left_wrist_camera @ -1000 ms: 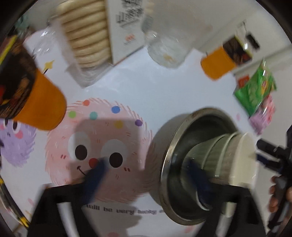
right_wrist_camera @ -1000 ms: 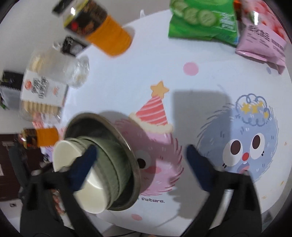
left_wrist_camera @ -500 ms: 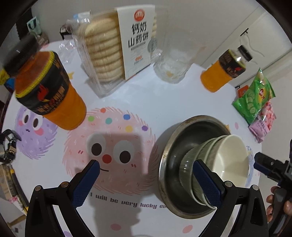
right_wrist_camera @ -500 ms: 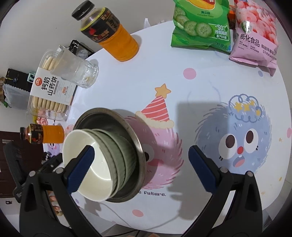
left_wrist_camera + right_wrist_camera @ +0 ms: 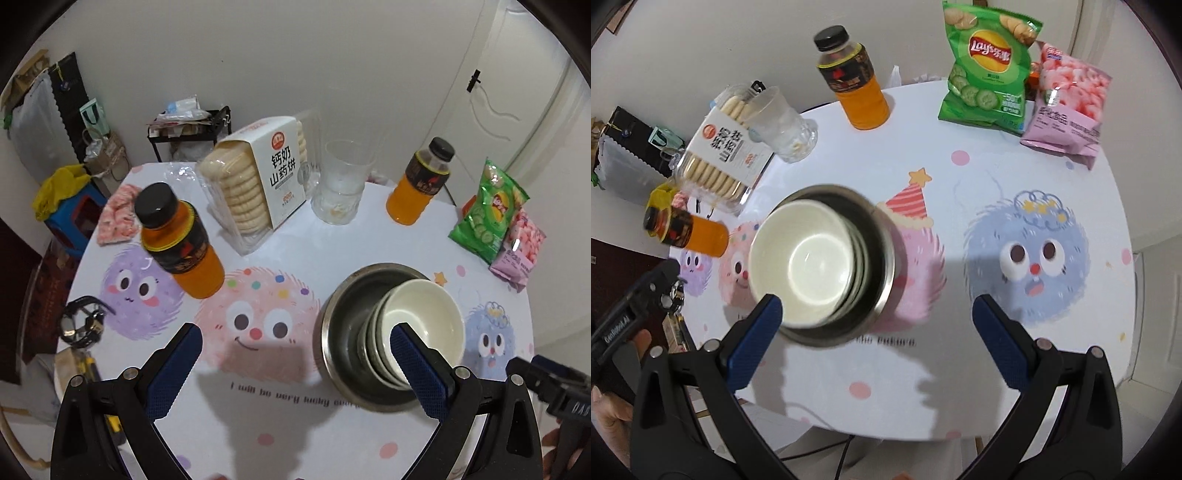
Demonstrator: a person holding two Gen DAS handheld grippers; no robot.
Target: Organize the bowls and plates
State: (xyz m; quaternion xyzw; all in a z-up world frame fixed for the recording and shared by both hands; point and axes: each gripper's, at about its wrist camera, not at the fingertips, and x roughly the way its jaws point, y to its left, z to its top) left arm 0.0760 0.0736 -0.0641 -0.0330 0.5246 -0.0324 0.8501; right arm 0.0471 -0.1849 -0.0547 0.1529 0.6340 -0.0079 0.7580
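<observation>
Cartoon-printed table (image 5: 280,236) carries snacks at the top; bowls (image 5: 424,325) sit nested in a steel basin (image 5: 340,325) at centre right, stacked to save room. Both tools, left tool (image 5: 295,365) and right tool (image 5: 877,328), hang spread wide, holding nothing.

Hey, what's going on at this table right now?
A person is tidying bowls with handheld tongs. A white bowl sits nested on greenish bowls inside a steel bowl on the cartoon tablecloth. Both the left tongs and right tongs are open and holding nothing. Drinks and snacks stand around the stack.
</observation>
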